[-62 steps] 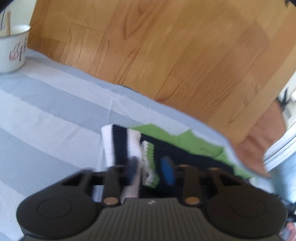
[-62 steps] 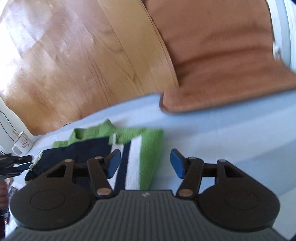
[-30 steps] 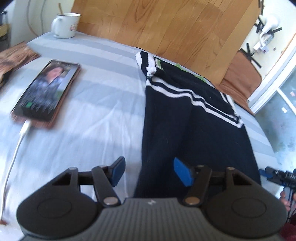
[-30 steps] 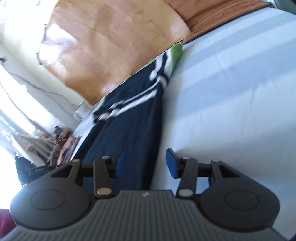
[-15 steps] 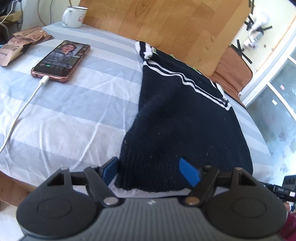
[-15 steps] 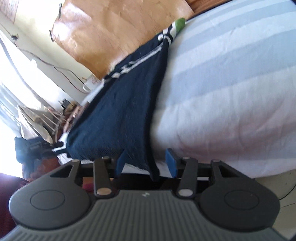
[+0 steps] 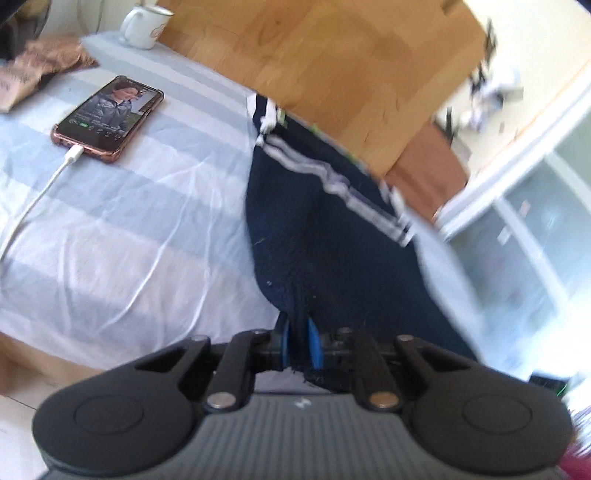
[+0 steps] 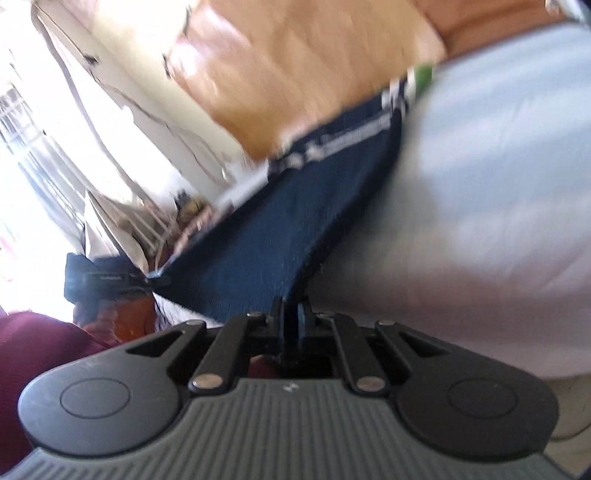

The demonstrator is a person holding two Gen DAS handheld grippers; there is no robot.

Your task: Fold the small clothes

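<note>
A navy knit garment (image 7: 332, 236) with white stripes and a green edge at its far end lies stretched along a blue-and-white striped bed sheet (image 7: 140, 221). My left gripper (image 7: 298, 341) is shut on the garment's near hem at its left corner, the blue pads pinching the knit. In the right wrist view the same garment (image 8: 295, 229) runs away from the camera, and my right gripper (image 8: 291, 319) is shut on the hem's other corner. The hem between both grippers lifts slightly off the sheet.
A phone (image 7: 109, 118) on a white cable (image 7: 33, 199) lies on the sheet to the left, with a white mug (image 7: 144, 24) and a brown packet (image 7: 33, 70) behind it. A wooden headboard (image 7: 332, 62) stands at the far end. The bed edge runs just below my grippers.
Both grippers went from open around the near hem to shut on it. The hem now bunches up between the pads and both views have shifted slightly.
</note>
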